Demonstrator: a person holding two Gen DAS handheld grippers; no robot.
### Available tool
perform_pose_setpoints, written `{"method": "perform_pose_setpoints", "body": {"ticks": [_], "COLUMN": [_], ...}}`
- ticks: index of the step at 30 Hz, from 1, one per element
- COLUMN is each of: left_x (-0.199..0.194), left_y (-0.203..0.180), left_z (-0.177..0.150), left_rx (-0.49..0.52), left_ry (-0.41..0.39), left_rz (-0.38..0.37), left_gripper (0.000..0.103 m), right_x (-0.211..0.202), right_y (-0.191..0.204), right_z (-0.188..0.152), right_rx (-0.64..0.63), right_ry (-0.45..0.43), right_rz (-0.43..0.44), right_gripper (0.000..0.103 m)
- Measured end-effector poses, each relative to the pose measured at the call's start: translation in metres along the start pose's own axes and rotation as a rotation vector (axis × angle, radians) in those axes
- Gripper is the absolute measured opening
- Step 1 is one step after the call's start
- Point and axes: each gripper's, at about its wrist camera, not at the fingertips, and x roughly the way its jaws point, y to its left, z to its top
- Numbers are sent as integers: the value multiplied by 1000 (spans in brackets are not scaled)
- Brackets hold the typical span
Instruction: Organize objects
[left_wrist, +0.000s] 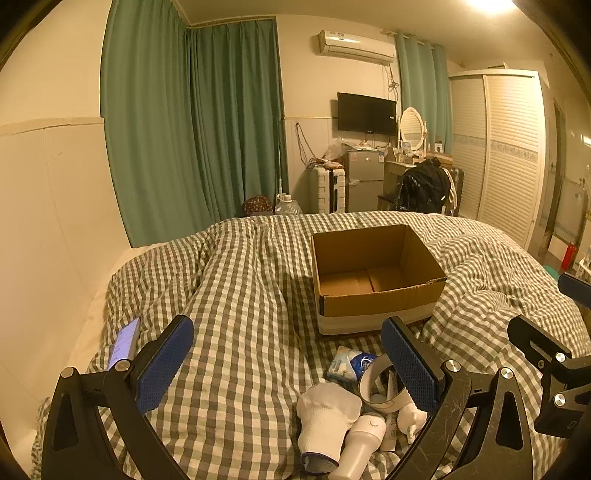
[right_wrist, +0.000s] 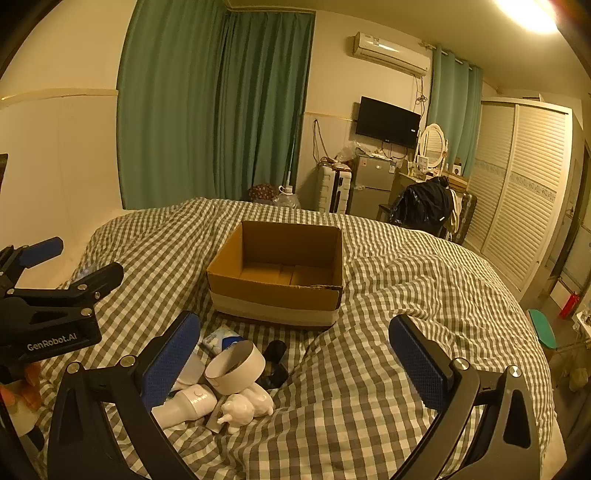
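An open, empty cardboard box (left_wrist: 373, 280) (right_wrist: 277, 277) sits on the checked duvet. In front of it lies a small pile: a white glove (left_wrist: 325, 413), a white handheld device (left_wrist: 360, 446) (right_wrist: 184, 404), a wide roll of tape (left_wrist: 380, 387) (right_wrist: 236, 365), a tissue pack (left_wrist: 349, 363) (right_wrist: 221, 338), a white figurine (right_wrist: 245, 406) and a black object (right_wrist: 275, 363). My left gripper (left_wrist: 291, 365) is open above the duvet, the pile by its right finger. My right gripper (right_wrist: 299, 362) is open, the pile by its left finger. Both are empty.
A phone (left_wrist: 123, 343) lies on the duvet at the left. The bed meets a wall on the left. Beyond the bed are green curtains, a suitcase (left_wrist: 327, 188), a small fridge, a chair with a black jacket (left_wrist: 424, 186) and a louvred wardrobe.
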Motion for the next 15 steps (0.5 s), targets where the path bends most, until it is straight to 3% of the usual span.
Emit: {"method": "perform_pose_setpoints", "body": {"ticks": [10, 15], "left_x": [1, 17], "left_y": [-1, -2], "left_z": [-2, -10], "left_rx": [11, 11], "left_ry": [14, 82], "left_rz": [-17, -52], "left_gripper": [103, 103], "right_x": [0, 5], "right_y": [2, 3], "right_z": [0, -4], "right_rx": [-2, 5], "right_ry": [2, 21], "right_rz": [7, 21], "right_gripper": [103, 103]}}
